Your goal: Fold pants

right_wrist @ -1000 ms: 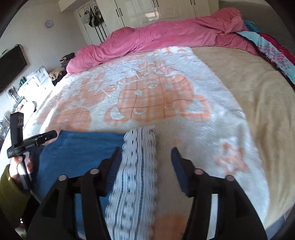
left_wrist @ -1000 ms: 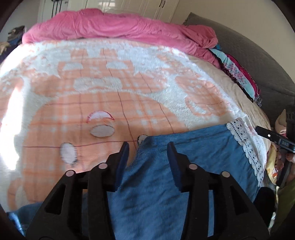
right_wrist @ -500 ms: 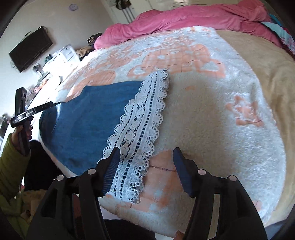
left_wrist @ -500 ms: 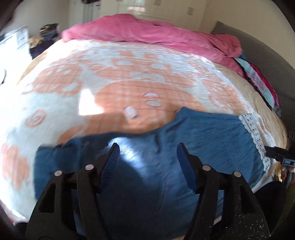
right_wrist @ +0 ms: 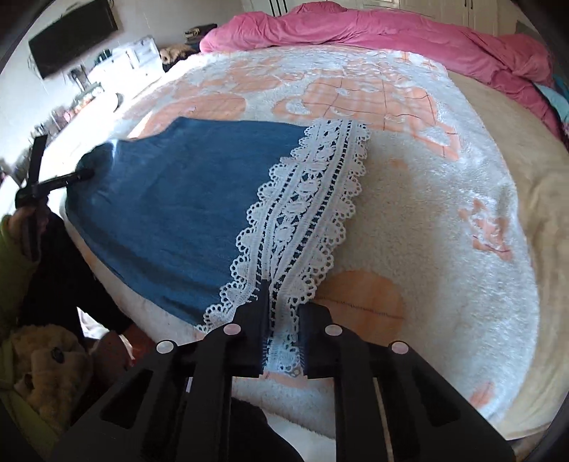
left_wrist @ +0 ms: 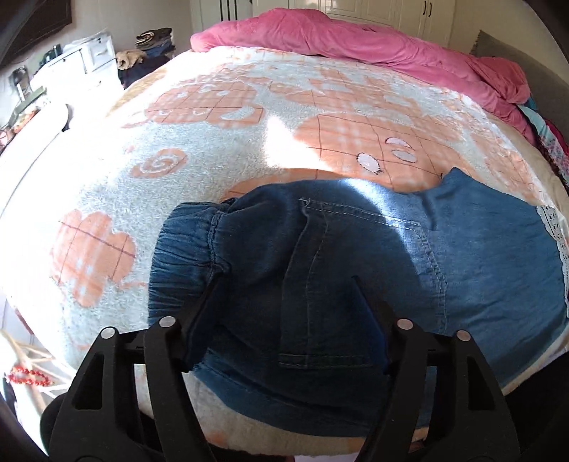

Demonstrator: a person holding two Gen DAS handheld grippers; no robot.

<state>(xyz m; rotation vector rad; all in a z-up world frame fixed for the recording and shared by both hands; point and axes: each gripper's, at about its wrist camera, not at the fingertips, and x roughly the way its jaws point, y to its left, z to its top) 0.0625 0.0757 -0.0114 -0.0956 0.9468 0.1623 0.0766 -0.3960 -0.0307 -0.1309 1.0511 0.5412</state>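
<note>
The blue denim pants with a white lace hem (left_wrist: 355, 256) lie flat across the lower half of the left wrist view, on a fluffy white blanket with an orange checked pattern (left_wrist: 220, 117). The gathered elastic waistband (left_wrist: 188, 241) is at the centre left of that view, and the lace edge shows only at the far right border. The black left gripper (left_wrist: 288, 312) comes in from the bottom of the frame. Its two fingers stand wide apart over the seat of the pants, one near the waistband and one further right, and nothing is pinched between them.

In the right wrist view the pants (right_wrist: 177, 199) stretch from the centre left to the lower middle of the frame. The white lace hem (right_wrist: 306, 220) runs as a band from the upper centre down to the bottom centre. There the black right gripper (right_wrist: 282, 341) has its fingers drawn close together on the near end of the lace, and the lace passes between them. The left gripper (right_wrist: 53, 181) is visible at the left edge, with its tip at the far end of the denim.

A crumpled pink duvet (right_wrist: 373, 28) lies along the top of both views.
</note>
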